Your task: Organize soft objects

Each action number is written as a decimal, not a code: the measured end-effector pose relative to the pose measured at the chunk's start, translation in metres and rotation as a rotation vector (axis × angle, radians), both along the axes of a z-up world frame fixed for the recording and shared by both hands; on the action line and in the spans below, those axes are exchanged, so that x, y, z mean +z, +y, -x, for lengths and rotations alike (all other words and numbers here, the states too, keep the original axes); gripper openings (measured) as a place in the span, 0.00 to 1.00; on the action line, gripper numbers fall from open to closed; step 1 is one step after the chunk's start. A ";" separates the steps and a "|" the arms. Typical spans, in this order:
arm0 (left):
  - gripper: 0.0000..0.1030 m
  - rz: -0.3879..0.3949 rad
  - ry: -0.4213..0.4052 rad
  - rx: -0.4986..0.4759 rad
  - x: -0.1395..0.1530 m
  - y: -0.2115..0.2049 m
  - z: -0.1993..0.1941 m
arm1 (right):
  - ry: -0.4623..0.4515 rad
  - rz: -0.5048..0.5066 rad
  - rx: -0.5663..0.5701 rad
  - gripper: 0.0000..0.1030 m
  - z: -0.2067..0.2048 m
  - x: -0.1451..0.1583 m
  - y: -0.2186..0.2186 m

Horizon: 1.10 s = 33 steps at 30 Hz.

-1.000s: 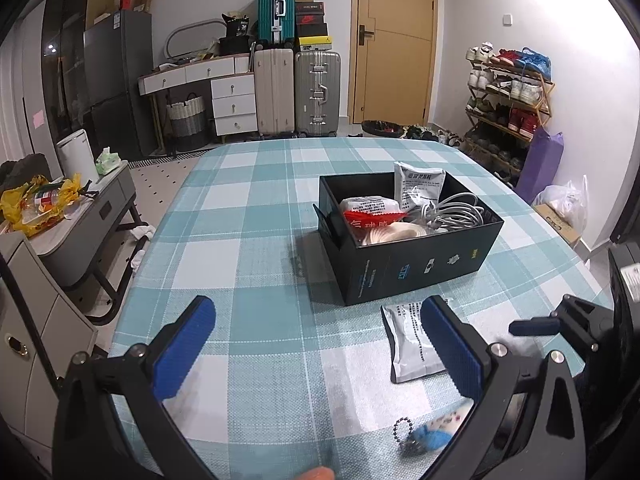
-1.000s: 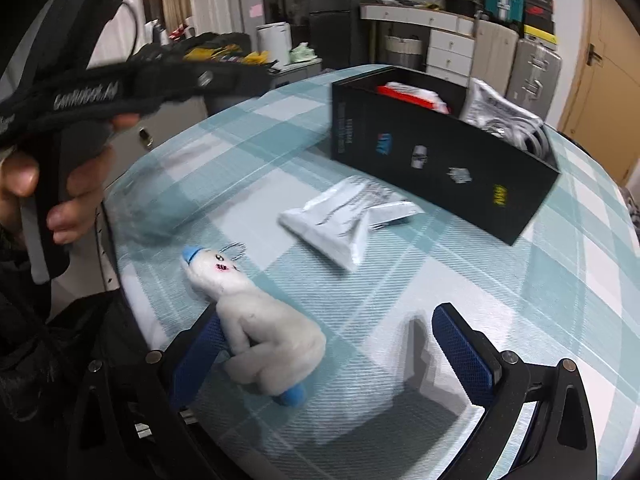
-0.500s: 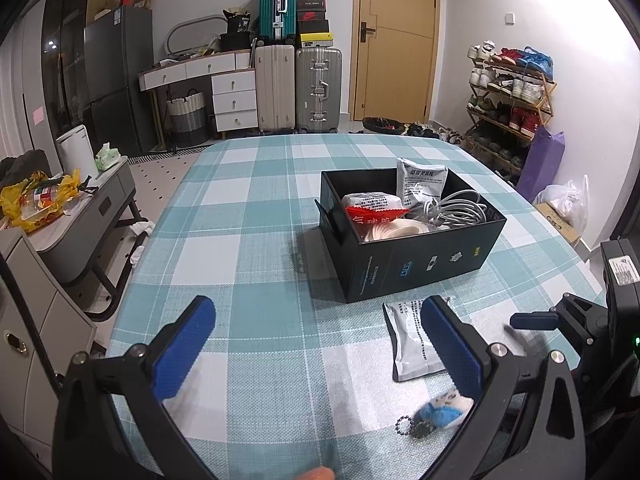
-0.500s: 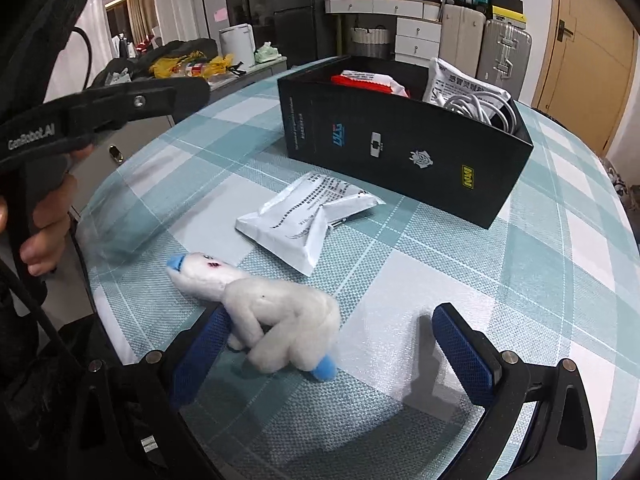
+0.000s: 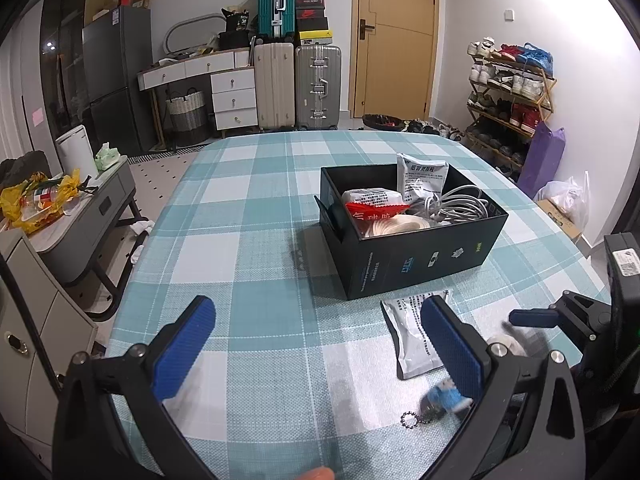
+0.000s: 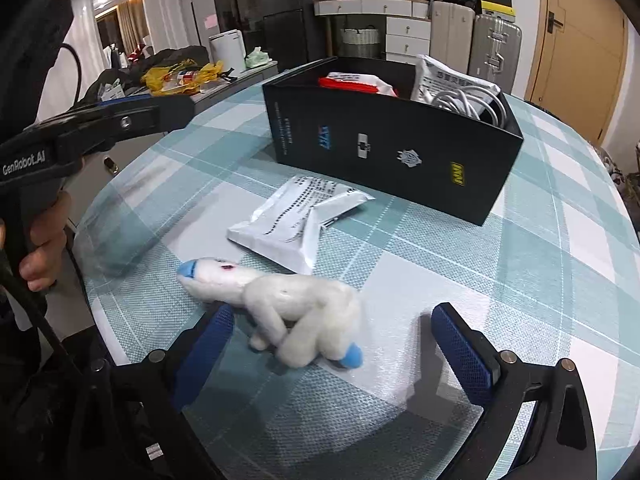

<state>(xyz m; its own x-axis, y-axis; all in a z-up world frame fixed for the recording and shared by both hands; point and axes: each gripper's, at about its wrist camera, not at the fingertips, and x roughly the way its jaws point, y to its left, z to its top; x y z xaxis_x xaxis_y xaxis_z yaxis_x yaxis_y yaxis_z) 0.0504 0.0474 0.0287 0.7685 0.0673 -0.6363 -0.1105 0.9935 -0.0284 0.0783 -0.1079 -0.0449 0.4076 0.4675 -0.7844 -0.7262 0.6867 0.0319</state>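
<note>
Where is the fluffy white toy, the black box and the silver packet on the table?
fluffy white toy [image 6: 288, 304], right wrist view, on its body.
black box [image 6: 400, 156], right wrist view, on its front wall.
silver packet [image 6: 292, 220], right wrist view, on its printed face.

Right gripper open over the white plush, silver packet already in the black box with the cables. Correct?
One error: the silver packet lies on the tablecloth in front of the black box, as the right wrist view shows. The right gripper is open at the white plush.

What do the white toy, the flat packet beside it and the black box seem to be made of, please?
White toy: fuzzy plush or felted fibre, matte, with blue tips. Flat packet: thin plastic or foil film, likely; glossy, creased, printed. Black box: probably printed cardboard, with a smooth, slightly sheened face and crisp folded edges.
</note>
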 end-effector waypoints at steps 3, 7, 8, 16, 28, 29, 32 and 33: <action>1.00 0.000 0.004 0.001 -0.001 0.000 0.000 | -0.005 0.007 0.026 0.70 0.003 0.000 0.003; 1.00 0.002 0.004 0.001 -0.001 0.000 0.000 | -0.021 0.007 0.036 0.51 0.004 0.000 0.003; 1.00 0.003 0.005 0.002 -0.002 0.000 -0.001 | -0.023 0.007 0.036 0.50 0.003 0.001 0.003; 1.00 0.003 0.010 0.006 -0.003 0.000 -0.002 | -0.059 -0.019 0.043 0.44 0.005 0.009 -0.003; 1.00 -0.004 0.026 -0.005 -0.006 -0.005 -0.003 | -0.087 -0.084 0.016 0.43 0.002 0.026 -0.020; 1.00 -0.006 0.027 -0.009 -0.006 -0.006 -0.003 | -0.089 -0.089 0.013 0.43 0.002 0.026 -0.021; 1.00 -0.006 0.033 -0.023 -0.008 -0.011 -0.004 | -0.099 -0.103 0.001 0.43 0.001 0.030 -0.029; 1.00 -0.003 0.037 -0.026 -0.009 -0.012 -0.005 | -0.103 -0.106 0.000 0.42 0.000 0.032 -0.031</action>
<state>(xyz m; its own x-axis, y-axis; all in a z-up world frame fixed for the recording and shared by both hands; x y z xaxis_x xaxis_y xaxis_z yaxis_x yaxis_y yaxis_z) 0.0552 0.0349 0.0197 0.7462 0.0499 -0.6638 -0.0857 0.9961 -0.0214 0.0782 -0.1391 -0.0127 0.4834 0.5455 -0.6846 -0.7294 0.6834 0.0295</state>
